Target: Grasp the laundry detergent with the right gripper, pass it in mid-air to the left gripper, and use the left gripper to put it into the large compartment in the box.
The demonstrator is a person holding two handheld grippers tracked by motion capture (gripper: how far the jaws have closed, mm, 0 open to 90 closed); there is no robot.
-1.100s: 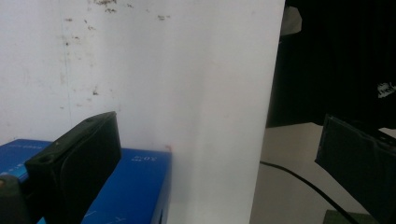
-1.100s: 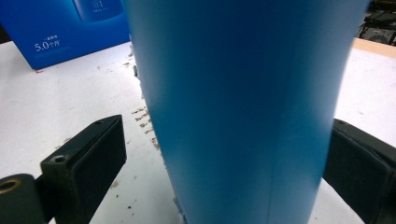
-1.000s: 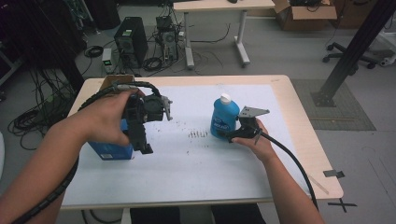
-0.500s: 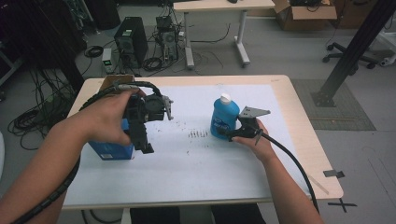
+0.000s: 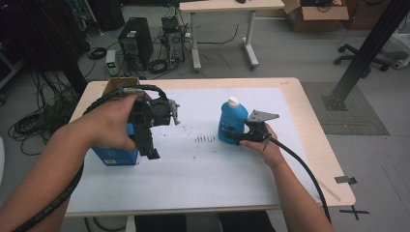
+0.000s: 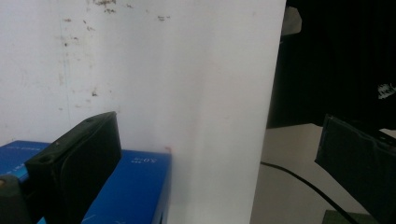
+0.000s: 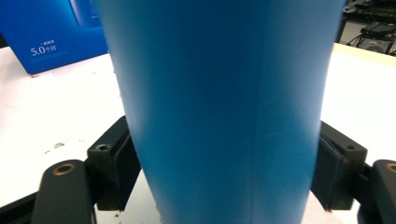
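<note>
Right gripper view: right gripper closing, apparently pressing blue bottle.
Left gripper open above blue box.

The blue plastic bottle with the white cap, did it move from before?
No. The blue plastic bottle with the white cap stands in the same spot beside the dark speckles on the white table sheet.

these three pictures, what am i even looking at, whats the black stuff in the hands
A person sits at a table with a hand-held two-jaw tool in each hand. The high view looks down from above; the two gripper views come from cameras riding on the tools. The right gripper has just been closing on a blue bottle, which stands between its jaws; the pads sit against its sides. The left gripper is open above a blue box, holding nothing.
</note>
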